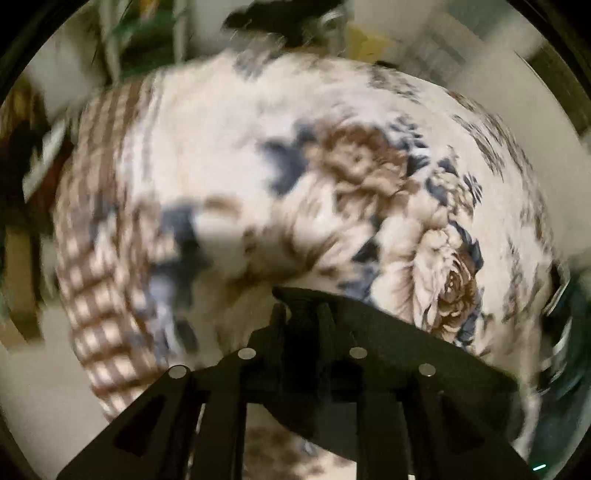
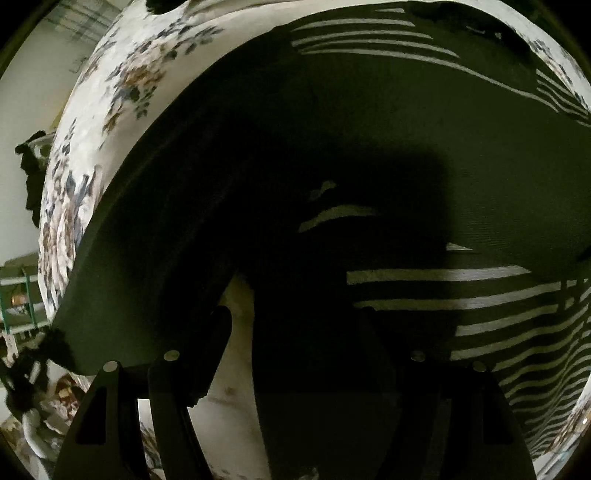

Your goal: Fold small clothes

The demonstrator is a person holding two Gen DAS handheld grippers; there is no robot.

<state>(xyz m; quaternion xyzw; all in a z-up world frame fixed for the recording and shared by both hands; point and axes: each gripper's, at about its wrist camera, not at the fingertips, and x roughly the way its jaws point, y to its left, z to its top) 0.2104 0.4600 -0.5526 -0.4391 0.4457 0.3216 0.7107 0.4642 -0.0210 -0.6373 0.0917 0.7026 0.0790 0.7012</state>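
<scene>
A dark green garment with white stripes lies spread on a floral cloth and fills most of the right wrist view. My right gripper sits low over it with dark fabric between its fingers; the jaws look shut on a fold of it. In the blurred left wrist view my left gripper is shut on a dark edge of the garment, held above the floral cloth.
The floral cloth has a checked border at the left. Dark clutter lies beyond its far edge. More dark clothing and a green rack stand at the left of the right wrist view.
</scene>
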